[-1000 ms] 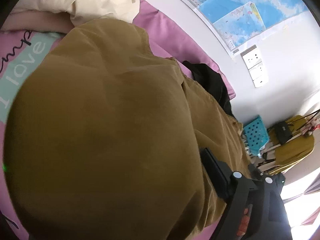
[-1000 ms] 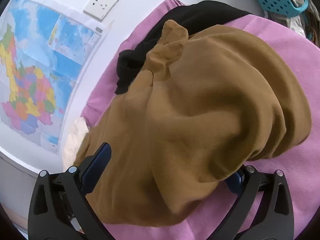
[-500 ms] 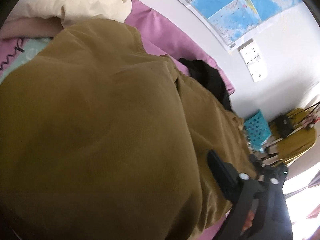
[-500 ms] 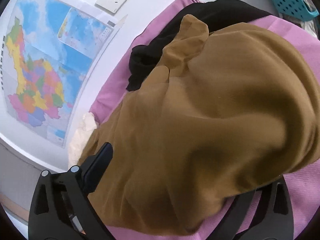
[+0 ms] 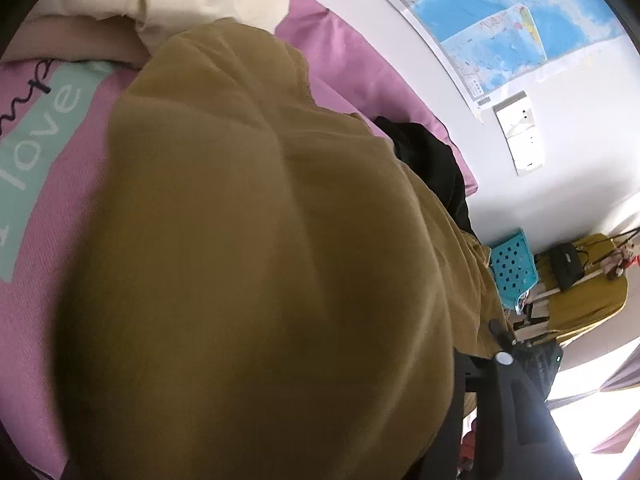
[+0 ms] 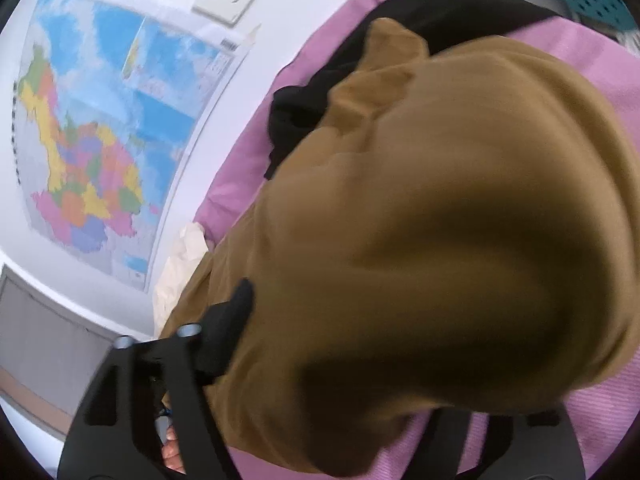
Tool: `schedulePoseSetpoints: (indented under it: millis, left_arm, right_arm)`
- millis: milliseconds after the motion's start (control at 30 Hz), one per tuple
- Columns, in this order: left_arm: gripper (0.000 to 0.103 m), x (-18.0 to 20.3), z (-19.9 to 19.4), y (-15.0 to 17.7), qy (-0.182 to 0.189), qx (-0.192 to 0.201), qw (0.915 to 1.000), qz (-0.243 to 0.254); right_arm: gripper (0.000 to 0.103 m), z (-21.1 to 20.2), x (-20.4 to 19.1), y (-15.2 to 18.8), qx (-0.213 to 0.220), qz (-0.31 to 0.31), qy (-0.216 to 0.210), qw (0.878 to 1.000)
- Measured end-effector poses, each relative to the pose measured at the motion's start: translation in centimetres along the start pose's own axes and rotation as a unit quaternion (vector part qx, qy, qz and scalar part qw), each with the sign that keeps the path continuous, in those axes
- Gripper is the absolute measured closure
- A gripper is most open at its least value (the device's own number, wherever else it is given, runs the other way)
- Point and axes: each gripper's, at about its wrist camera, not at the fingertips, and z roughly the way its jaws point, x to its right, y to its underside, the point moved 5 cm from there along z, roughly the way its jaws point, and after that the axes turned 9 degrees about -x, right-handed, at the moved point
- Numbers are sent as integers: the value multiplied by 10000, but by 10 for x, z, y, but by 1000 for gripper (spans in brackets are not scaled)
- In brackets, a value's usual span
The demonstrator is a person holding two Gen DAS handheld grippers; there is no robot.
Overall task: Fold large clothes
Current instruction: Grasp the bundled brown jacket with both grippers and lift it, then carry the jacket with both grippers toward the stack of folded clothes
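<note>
Here the mustard-brown garment (image 5: 248,260) lay heaped on the pink bedspread (image 5: 60,240), bulging up so close that it filled both wrist views. The left gripper (image 5: 280,420) was closing with the cloth bunched between its fingers; only one finger (image 5: 472,376) showed past the fabric, so whether the pads already pressed it could not be told. The right gripper (image 6: 360,360) was closing too, its fingers (image 6: 228,320) on either side of a thick fold, grip likewise unclear. Beyond the fingertips lay a black garment (image 6: 320,96).
</note>
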Motion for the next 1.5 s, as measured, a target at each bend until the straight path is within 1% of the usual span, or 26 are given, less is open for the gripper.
schedulePoseSetpoints:
  millis: [33, 67, 100, 133, 200, 233, 267, 333, 400, 467, 533, 567, 633, 733, 800, 933, 1067, 1167, 1267, 1300, 1333, 1367, 1433, 1500]
  left_arm:
    - [46, -1, 0, 0, 50, 4, 10000, -60]
    - [45, -1, 0, 0, 113, -3, 9999, -83]
    - [43, 0, 0, 0, 133, -14, 9999, -76]
    - [42, 0, 0, 0, 139, -29, 9999, -59]
    - [42, 2, 1, 0, 114, -59, 9999, -13]
    - [43, 2, 1, 1, 98, -69, 9999, 5]
    - [45, 2, 1, 1, 10, -70, 10000, 32]
    - [51, 2, 1, 1, -40, -77, 9999, 69]
    - [56, 1, 0, 1, -57, -92, 9999, 72]
    - [61, 2, -2, 1, -67, -90, 9999, 107]
    - [66, 5, -4, 1, -80, -94, 9998, 178]
    - [67, 8, -6, 1, -68, -107, 9997, 230]
    - [70, 13, -9, -1, -43, -139, 9994, 322]
    - [73, 25, -20, -7, 14, -176, 9985, 514]
    - [74, 34, -35, -8, 59, -153, 9972, 723]
    - [76, 68, -67, -20, 126, -13, 9926, 1209]
    - [77, 102, -111, -38, 137, 244, 9842, 1748]
    - [77, 115, -140, -62, 131, 547, 9798, 1917]
    - [77, 119, -189, -90, 11, 1108, 9710, 2117]
    - [77, 117, -203, -99, -88, 1304, 9687, 2111]
    - [77, 112, -208, -106, -145, 1443, 9669, 2098]
    - [77, 105, -227, -116, -253, 1658, 9634, 2094]
    - [77, 88, -256, -135, -405, 1963, 9608, 1914]
    - [77, 71, -283, -152, -544, 2186, 9568, 1839]
  right_arm:
    - [17, 3, -3, 0, -9, -36, 76, 10000]
    - [15, 5, -4, -1, -7, -56, 131, 9999]
    - [15, 6, -5, -1, -5, -84, 193, 9998]
    - [18, 7, -4, -1, 8, -100, 257, 9996]
    - [32, 7, 0, 0, -11, -159, 422, 9990]
    - [44, 6, 6, 0, -36, -133, 442, 9989]
    - [49, 5, 9, 0, -74, -104, 364, 9993]
    - [55, 3, 13, -2, -177, -12, 188, 9997]
    - [60, 2, 14, -2, -235, -21, 100, 9997]
    - [68, -1, 8, -3, -222, -152, 69, 9996]
    - [72, -3, 4, -3, -197, -181, -7, 9996]
    - [74, -6, 1, -5, -177, -198, -74, 9996]
    - [77, -10, -5, -6, -154, -229, -110, 9996]
    - [80, -23, -29, -11, -21, -522, -201, 9984]
    - [82, -32, -45, -15, 80, -706, -283, 9971]
    - [84, -51, -87, -25, 284, -1157, -439, 9919]
    - [84, -66, -136, -39, 502, -1632, -659, 9831]
    - [84, -67, -175, -54, 699, -1938, -840, 9749]
    - [84, -53, -222, -68, 758, -2237, -1142, 9650]
    - [84, -45, -236, -72, 753, -2304, -1219, 9625]
    - [84, -32, -256, -76, 721, -2425, -1327, 9583]
    - [84, -22, -270, -78, 684, -2491, -1401, 9558]
    - [84, 7, -305, -81, 579, -2674, -1593, 9486]
    - [84, 29, -331, -81, 475, -2763, -1767, 9435]
